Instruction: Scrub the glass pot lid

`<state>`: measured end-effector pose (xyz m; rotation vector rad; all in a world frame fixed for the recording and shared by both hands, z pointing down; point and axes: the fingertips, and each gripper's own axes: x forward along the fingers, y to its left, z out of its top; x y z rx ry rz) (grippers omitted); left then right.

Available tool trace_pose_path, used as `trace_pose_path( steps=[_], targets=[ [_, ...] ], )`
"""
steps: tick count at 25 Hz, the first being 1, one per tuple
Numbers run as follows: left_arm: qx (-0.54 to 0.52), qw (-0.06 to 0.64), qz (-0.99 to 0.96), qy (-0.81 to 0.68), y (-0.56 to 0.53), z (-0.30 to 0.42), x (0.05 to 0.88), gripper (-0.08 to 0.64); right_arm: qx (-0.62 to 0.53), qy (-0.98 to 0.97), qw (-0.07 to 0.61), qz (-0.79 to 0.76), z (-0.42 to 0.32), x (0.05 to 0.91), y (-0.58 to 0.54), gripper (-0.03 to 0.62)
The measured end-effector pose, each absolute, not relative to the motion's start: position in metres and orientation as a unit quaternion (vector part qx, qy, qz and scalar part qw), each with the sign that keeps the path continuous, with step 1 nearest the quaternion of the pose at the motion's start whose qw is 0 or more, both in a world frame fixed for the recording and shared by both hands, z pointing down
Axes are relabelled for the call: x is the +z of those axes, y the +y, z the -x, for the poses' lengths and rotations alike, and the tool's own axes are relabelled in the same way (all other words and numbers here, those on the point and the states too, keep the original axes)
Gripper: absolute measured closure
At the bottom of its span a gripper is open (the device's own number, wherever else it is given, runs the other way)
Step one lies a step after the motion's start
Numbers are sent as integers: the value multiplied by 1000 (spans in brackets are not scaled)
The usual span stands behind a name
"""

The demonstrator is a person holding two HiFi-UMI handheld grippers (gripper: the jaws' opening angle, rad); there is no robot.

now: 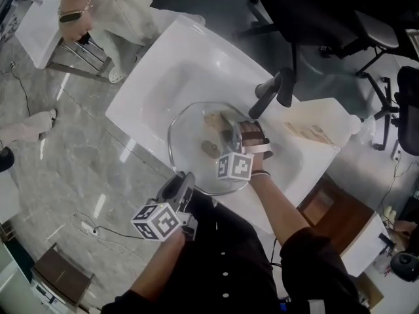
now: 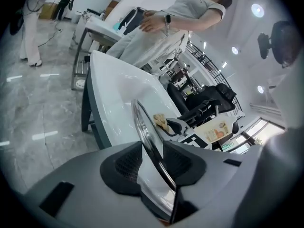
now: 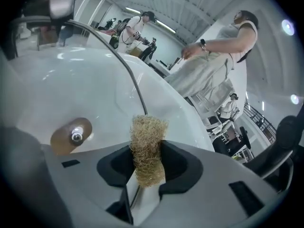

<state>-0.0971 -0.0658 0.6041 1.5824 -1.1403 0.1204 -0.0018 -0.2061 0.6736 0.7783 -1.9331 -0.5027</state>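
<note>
Left tool (image 2: pixel 154 161) clamps the lid (image 1: pixel 195 135) rim; right tool (image 3: pixel 148 169), pinching the scrubber (image 3: pixel 148 136), should rub firmly in circles.

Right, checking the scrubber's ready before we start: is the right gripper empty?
No, the right gripper is shut on a tan fibrous scrubbing pad that sticks out from between its jaws.

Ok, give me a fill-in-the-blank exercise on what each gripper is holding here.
The left gripper grips the glass pot lid by its ____.
Of fibrous scrubber and lid, the right gripper holds the ____.
The lid is held over a white ____.
Missing words: rim; scrubber; sink.
</note>
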Motion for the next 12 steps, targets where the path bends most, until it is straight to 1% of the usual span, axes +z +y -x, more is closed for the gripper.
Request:
trace_pose_path(
  steps=[8,12],
  targets=[
    [59,579,-662,-473,-69,94,608,411,-200,-781,498,-319,13,700,-218,442],
    [67,572,-665,-476,-70,92,610,416,-192,-775,505,-327,15,710,-224,442]
  ],
)
